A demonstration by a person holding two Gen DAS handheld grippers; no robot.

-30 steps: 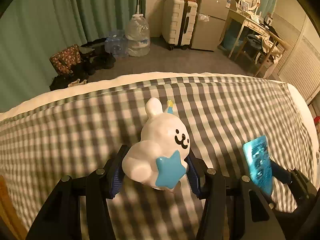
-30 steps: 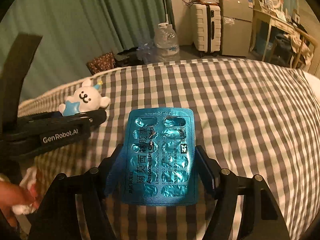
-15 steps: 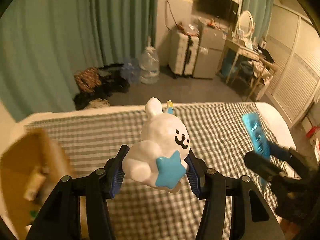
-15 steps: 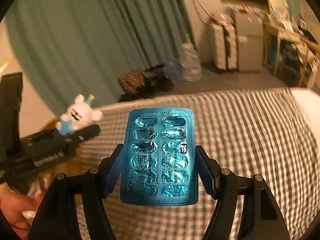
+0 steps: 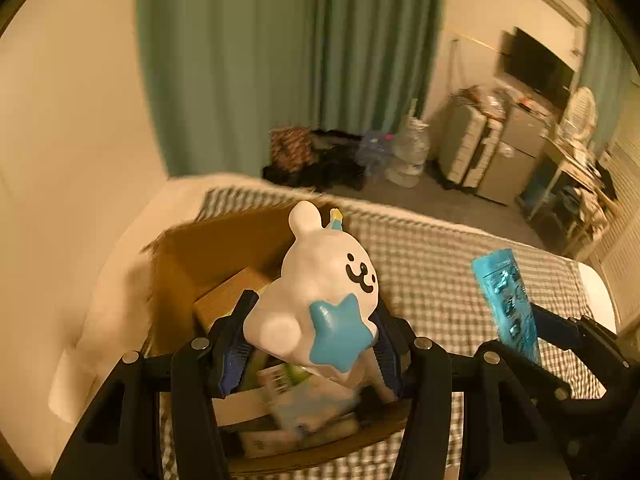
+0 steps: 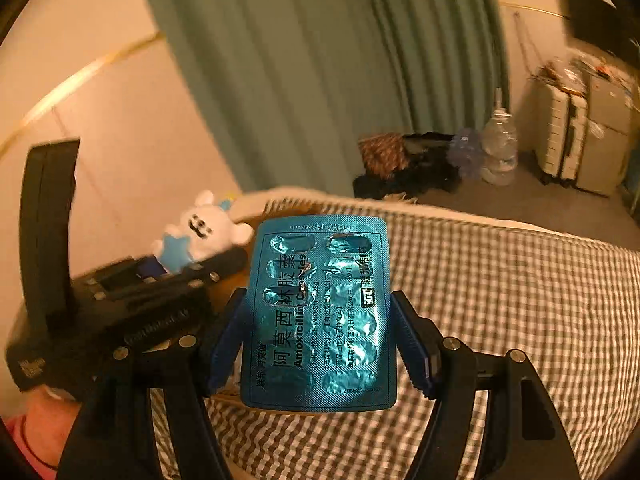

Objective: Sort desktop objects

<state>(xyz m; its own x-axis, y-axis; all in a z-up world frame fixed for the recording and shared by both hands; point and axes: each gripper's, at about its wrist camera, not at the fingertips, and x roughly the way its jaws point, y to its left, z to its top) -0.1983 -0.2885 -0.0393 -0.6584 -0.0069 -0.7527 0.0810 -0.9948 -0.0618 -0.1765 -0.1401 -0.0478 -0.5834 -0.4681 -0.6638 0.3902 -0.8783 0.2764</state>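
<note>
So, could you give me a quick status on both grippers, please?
Left gripper shut on bunny figurine, over cardboard box. Right gripper shut on blister pack. Nothing blocking.

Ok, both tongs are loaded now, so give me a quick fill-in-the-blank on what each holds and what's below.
1. The left tongs grip a white figurine hugging a blue ____.
2. The right tongs hold a blue blister pack printed with the word ____.
3. Under the figurine sits an open cardboard ____.
4. The bedcover pattern is ____.

Missing words: star; Amoxicillin; box; checked
</note>
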